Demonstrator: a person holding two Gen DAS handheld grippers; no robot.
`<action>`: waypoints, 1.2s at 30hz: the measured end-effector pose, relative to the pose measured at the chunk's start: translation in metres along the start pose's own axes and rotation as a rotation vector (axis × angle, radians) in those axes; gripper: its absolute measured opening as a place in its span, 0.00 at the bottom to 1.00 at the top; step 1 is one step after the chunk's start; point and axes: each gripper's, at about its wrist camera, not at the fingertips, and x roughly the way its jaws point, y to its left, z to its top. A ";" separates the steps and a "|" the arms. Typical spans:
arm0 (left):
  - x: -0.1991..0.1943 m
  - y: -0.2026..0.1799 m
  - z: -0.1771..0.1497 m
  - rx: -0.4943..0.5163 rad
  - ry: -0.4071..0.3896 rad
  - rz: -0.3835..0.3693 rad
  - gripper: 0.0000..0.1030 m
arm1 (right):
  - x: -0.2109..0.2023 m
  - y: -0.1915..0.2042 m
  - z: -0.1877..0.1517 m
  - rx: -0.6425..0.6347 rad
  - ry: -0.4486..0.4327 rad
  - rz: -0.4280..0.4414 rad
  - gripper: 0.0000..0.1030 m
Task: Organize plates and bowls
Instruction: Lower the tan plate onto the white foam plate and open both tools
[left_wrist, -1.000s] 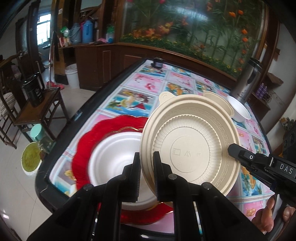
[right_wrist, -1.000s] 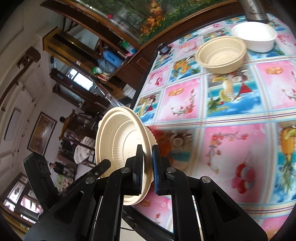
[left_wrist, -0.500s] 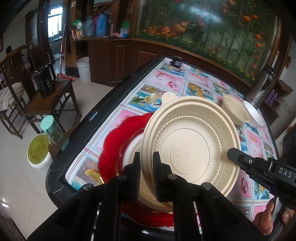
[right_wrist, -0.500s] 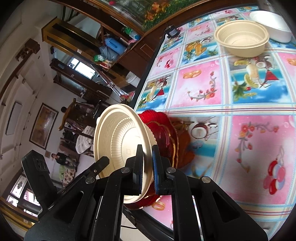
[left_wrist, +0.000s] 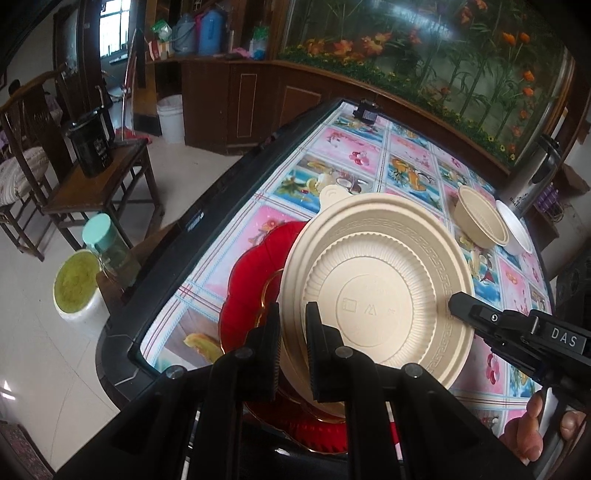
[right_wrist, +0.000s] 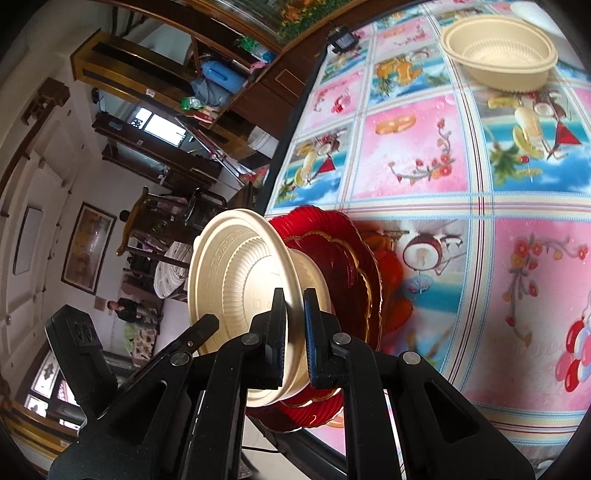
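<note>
- The round beige plastic plate with the ribbed well and key-pattern rim (left_wrist: 376, 291) was held by both grippers at once. The left gripper (left_wrist: 292, 350) had its fingers clamped on the near rim, and the right gripper (right_wrist: 294, 332) had its fingers clamped on the rim at the right side.
- The plate sat tilted just above the scalloped red glass plate with the gold edge (left_wrist: 251, 295), near the left near corner of the desk (left_wrist: 369, 162). A pale shape showed beneath it, but whether the two touched could not be told.
- By my judgement the step in hand was setting the beige plate down onto the red one. It would go best with both hands lowering together, so that the thin rim would not twist between the two grips.
- The tilt wanted levelling before contact; otherwise one edge would likely land first and push the red plate toward the desk edge close by.
- Centring mattered too, since the red plate lay close to the desk's edge and an off-centre load might tip.
- The fingers ought to part only once the plate rested flat, and then draw back low and straight.
- The beige ribbed plastic bowl (right_wrist: 500, 55) and the white bowl (left_wrist: 515, 232) beside it stood well apart at the far right, near a steel flask (left_wrist: 532, 173), and seemed left for afterwards.
</note>
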 end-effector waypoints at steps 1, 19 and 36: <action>0.000 0.001 0.000 0.000 0.003 -0.001 0.11 | 0.001 0.000 0.000 0.004 0.005 -0.001 0.09; 0.006 0.005 -0.004 0.008 0.033 0.014 0.12 | 0.010 -0.003 -0.003 0.010 0.024 -0.022 0.09; 0.005 0.000 -0.008 0.055 0.025 0.055 0.20 | 0.011 0.004 -0.005 -0.035 -0.003 -0.070 0.09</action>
